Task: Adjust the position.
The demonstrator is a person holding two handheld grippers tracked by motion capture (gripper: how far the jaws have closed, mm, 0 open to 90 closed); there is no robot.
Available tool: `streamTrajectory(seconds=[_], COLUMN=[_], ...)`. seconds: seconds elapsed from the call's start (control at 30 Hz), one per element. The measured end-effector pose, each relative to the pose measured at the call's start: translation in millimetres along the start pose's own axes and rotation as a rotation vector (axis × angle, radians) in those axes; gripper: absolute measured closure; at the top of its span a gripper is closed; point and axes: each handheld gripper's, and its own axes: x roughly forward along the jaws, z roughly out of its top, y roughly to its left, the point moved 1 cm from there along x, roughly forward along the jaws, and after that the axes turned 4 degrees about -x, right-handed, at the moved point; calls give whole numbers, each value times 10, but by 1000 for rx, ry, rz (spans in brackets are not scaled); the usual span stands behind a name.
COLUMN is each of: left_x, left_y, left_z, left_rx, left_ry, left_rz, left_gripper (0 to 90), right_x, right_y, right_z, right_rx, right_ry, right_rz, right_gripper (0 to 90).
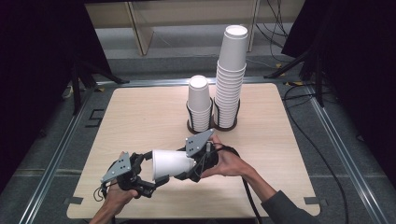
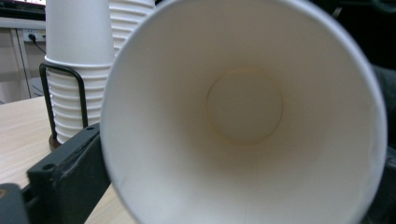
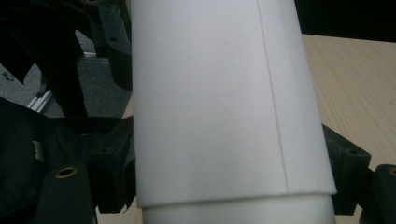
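A white paper cup (image 1: 170,163) lies on its side in the air above the table's front edge, mouth to the left. My right gripper (image 1: 187,165) is shut on its narrow base end; in the right gripper view (image 3: 226,163) the black jaws press both sides of the cup wall (image 3: 210,102). My left gripper (image 1: 152,169) is at the rim end, jaws spread on either side of the mouth. In the left gripper view (image 2: 229,196) I look straight into the empty cup (image 2: 243,107), with one jaw just outside the rim at lower left.
Two stacks of white cups stand in black wire holders at the back middle of the wooden table (image 1: 140,116): a short stack (image 1: 199,102) and a tall stack (image 1: 231,74). The short stack (image 2: 77,70) is close behind the held cup.
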Motion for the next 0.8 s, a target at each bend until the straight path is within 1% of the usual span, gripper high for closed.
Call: streamTrajectory(seconds=[0.03,0.07,0.23,0.27,0.3,0.33,0.4,0.43,0.47,0.6,0.63,0.67,0.7,0.73,0.77,0.8], left_x=[-3,-6,-14,-15,-16,-19,-26,-29,-27,-24,-24,-21,-18,-13,-12,-4], left_y=[-3,-4,-6,-7,-7,-6,-1,4,4,2,4,3,8,-2,-2,-7], left_z=[3,5,24,25,27,31,38,39,37,40,45,46,47,43,41,38], left_rx=[0,-1,-30,-30,-29,-28,-26,-27,-26,-20,-26,-32,-18,-19,-8,1], left_ry=[-7,-10,-41,-43,-44,-41,-37,-33,-32,-21,-20,-14,2,5,20,33], left_rz=[-2,-3,-11,-9,-8,-6,-12,-15,-15,-20,-22,-22,-27,-24,-21,-16], left_gripper=[14,15,20,22,23,23,34,39,46,63,76,76,79,86,90,93], right_x=[7,16,33,39,37,40,48,47,57,65,57,57,60,74,82,92], right_y=[1,-9,-13,-2,5,4,-11,-17,-15,-22,-10,-10,-12,-30,-34,-33], right_z=[-4,-7,-20,-24,-26,-27,-33,-41,-58,-76,-90,-90,-95,-101,-108,-116], right_rx=[6,-5,4,22,33,34,20,11,28,26,54,54,51,23,16,24], right_ry=[-6,-16,-40,-37,-31,-35,-40,-40,-40,-28,-23,-23,-17,-11,-3,10], right_rz=[6,2,10,21,15,16,25,18,30,33,31,31,28,29,19,20], right_gripper=[232,232,231,231,231,231,232,232,232,231,228,228,226,221,215,208])
